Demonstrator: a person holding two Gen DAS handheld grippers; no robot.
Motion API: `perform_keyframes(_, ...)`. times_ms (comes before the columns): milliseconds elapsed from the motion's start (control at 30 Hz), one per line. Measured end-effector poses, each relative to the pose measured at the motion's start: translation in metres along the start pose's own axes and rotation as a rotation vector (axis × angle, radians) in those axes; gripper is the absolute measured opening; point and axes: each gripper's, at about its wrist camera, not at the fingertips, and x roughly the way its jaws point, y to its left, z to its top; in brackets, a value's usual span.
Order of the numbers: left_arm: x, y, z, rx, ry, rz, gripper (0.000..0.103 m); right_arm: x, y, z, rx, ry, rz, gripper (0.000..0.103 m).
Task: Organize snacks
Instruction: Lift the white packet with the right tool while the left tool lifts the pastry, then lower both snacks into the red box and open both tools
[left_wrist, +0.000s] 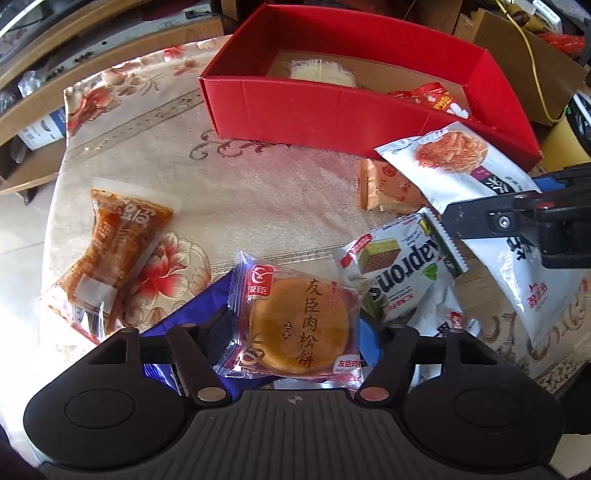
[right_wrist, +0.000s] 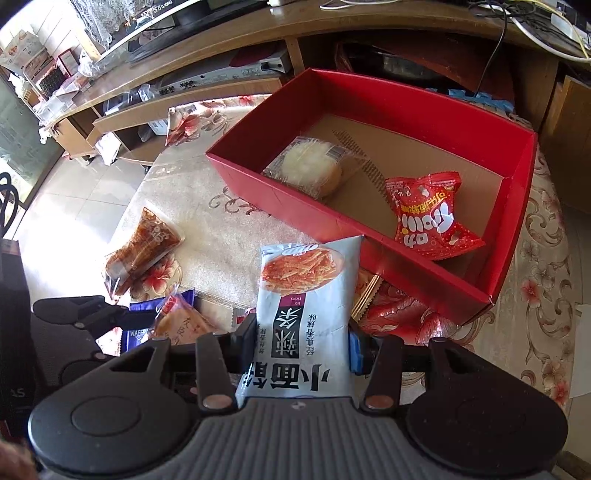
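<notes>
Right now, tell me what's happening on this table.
A person is sorting snacks into the red cardboard box. The right gripper holds a white spicy-strip packet just short of the box. The left gripper holds a clear-wrapped round pastry. Inside the box lie a pale round bun and a red snack bag. A brown sauce-coloured packet sits on the tablecloth.

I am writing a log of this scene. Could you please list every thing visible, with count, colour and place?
Open cardboard box: 1, red, far side of table.
Clear-wrapped pale round bun: 1, white, inside box.
Puffy star-print snack bag: 1, red, inside box.
Spicy-strip pouch: 1, pale blue, in right gripper.
Round meat-floss cake packet: 1, golden, in left gripper.
Sauce-coloured vacuum pack: 1, brown, table left.
Wafer packet: 1, white-green, table.
Small orange packet: 1, beside box.
Floral tablecloth: 1, beige.
Left hand-held gripper: black.
Right hand-held gripper: black.
</notes>
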Motion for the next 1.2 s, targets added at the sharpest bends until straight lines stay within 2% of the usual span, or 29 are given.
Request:
perform_keyframes(433, -0.024, 0.015, 0.009, -0.082, -0.074, -0.063, 0.071, -0.008, 0.003, 0.003, -0.020, -0.035, 0.011, 0.046)
perform_keyframes(567, -0.027, 0.020, 0.012, -0.110, -0.072, -0.076, 0.072, -0.011, 0.003, 0.003, -0.019, -0.040, 0.022, 0.046)
perform_keyframes(867, -0.041, 0.027, 0.022, -0.155, -0.120, -0.123, 0.072, -0.029, 0.003, 0.010, 0.000, -0.097, 0.057, 0.046)
perform_keyframes(1100, -0.049, 0.026, 0.049, -0.169, -0.172, -0.144, 0.072, -0.038, -0.007, 0.027, 0.048, -0.145, 0.052, 0.046)
perform_keyframes(1200, -0.052, 0.019, 0.068, -0.152, -0.220, -0.142, 0.072, -0.043, -0.013, 0.040, 0.070, -0.176, 0.044, 0.046)
